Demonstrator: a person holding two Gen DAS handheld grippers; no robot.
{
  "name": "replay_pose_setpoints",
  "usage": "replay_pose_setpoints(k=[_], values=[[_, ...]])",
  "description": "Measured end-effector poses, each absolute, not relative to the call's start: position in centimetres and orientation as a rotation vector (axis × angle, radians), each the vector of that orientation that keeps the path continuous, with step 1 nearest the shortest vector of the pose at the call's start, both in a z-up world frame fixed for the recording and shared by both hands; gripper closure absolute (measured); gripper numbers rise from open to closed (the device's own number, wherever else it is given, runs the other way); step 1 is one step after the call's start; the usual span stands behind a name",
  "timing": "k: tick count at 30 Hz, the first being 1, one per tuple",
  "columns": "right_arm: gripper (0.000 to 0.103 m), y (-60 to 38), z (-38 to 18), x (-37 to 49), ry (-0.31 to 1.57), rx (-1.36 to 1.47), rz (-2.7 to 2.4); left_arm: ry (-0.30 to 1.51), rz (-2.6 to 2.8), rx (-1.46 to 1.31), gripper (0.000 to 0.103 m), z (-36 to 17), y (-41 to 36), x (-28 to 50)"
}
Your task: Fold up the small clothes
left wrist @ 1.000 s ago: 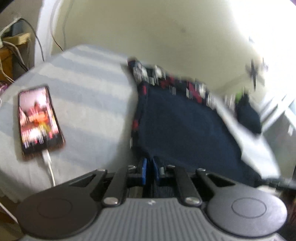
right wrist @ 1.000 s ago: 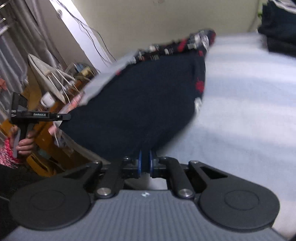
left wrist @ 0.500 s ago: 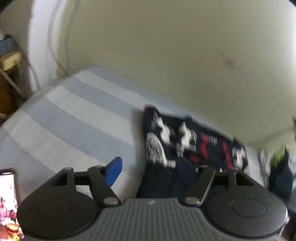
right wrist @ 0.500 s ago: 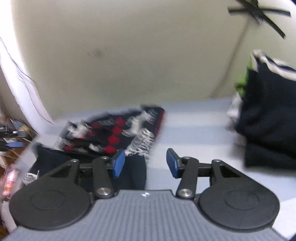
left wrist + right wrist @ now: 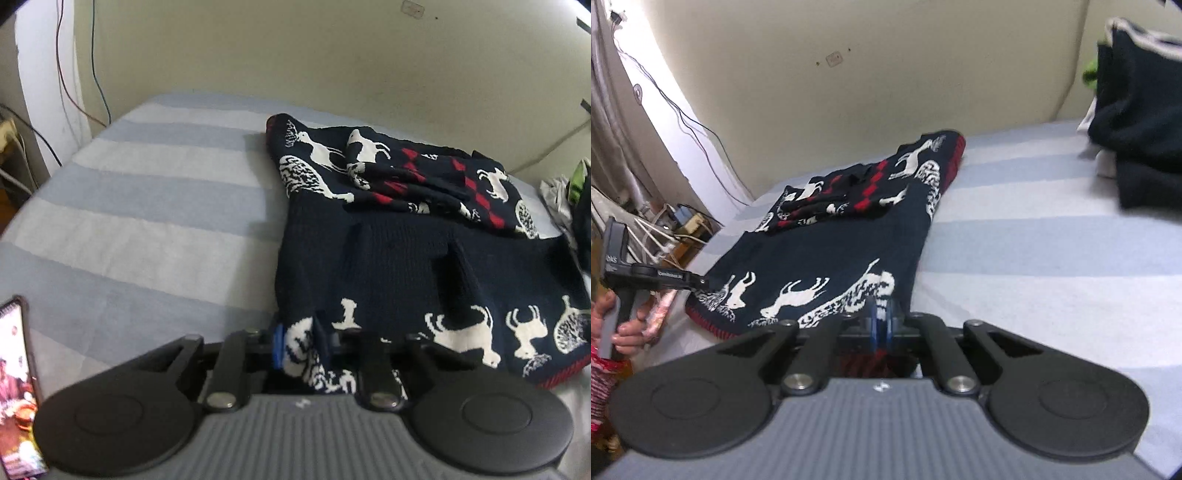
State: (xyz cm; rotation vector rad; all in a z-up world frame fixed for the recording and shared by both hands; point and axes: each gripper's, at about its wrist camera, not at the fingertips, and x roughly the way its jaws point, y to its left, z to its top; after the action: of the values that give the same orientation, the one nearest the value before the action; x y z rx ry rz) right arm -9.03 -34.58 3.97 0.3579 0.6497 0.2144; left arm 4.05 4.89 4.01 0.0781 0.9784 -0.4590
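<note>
Now, item by item, leftmost first. Phone (image 5: 16, 391): lit screen, lying on the striped bed sheet (image 5: 147, 206), well apart from the garment; a second ago it lay higher in the left view.

Left gripper (image 5: 299, 345): jaws closing, pinching a bunched hem corner of the sweater (image 5: 424, 266). Half a second ago these jaws stood wide; a second ago they were shut on a plain navy edge.

Right gripper (image 5: 881, 319): jaws fully closed on the sweater's other near hem corner; likewise wide half a second ago.

Judgement: one fold has been laid and released, and both near corners are retaken for the next fold.

Sweater: navy knit, white deer and bird motifs, red diamonds, red ribbed hem. It lies mid-bed, sleeves folded over the far half, with a raised crease down the plain middle.

Dark clothes pile (image 5: 1137, 122): far right, well apart.
</note>
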Motion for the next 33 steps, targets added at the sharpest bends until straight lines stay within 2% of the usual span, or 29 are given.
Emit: replay_pose_setpoints(k=[3, 5, 7, 9, 11, 13, 15, 16, 21, 27, 29, 31, 32, 33], values=[[0.096, -35.4, 3.2, -10.4, 0.672, 0.405, 0.179, 0.991, -0.459, 0.095, 0.080, 3.9, 5.4, 4.2], [0.096, -36.2, 2.2, -10.7, 0.682, 0.467, 0.193, 0.998, -0.449, 0.130, 0.062, 3.9, 5.3, 4.7], [0.095, -36.5, 2.9, -9.8, 0.710, 0.459, 0.213, 0.988, -0.446, 0.191, 0.058, 4.8, 4.9, 5.0], [0.083, -37.2, 4.8, -9.0, 0.674, 0.391, 0.193, 0.913, -0.435, 0.233, 0.058, 7.0, 4.9, 5.4], [0.080, -38.1, 7.2, -7.6, 0.599, 0.305, 0.154, 0.834, -0.412, 0.244, 0.052, 9.4, 4.6, 6.8], [0.075, -38.9, 9.2, -4.6, 0.558, 0.264, 0.152, 0.786, -0.431, 0.239, 0.052, 11.3, 3.0, 9.1], [0.056, -39.1, 10.3, -0.4, 0.539, 0.239, 0.169, 0.770, -0.469, 0.234, 0.046, 12.0, 0.3, 12.1], [0.053, -39.3, 10.5, 1.5, 0.535, 0.233, 0.183, 0.775, -0.478, 0.237, 0.041, 11.9, -1.4, 13.9], [0.052, -39.0, 9.1, 13.3, 0.585, 0.233, 0.185, 0.867, -0.472, 0.266, 0.041, 8.7, -9.8, 22.7], [0.050, -37.8, 4.7, 24.4, 0.739, 0.286, 0.252, 1.011, -0.485, 0.261, 0.038, 3.1, -14.2, 28.6], [0.050, -37.2, 3.0, 26.5, 0.799, 0.308, 0.289, 1.031, -0.498, 0.245, 0.025, 1.9, -14.4, 29.5], [0.050, -36.1, 1.6, 28.1, 0.856, 0.319, 0.338, 1.021, -0.521, 0.216, 0.030, 1.4, -14.2, 29.8], [0.051, -35.6, 1.1, 28.6, 0.873, 0.314, 0.359, 1.003, -0.540, 0.213, 0.046, 1.4, -14.0, 29.5], [0.063, -34.8, 1.1, 28.6, 0.858, 0.289, 0.380, 0.990, -0.573, 0.211, 0.056, 1.5, -14.1, 29.4]])
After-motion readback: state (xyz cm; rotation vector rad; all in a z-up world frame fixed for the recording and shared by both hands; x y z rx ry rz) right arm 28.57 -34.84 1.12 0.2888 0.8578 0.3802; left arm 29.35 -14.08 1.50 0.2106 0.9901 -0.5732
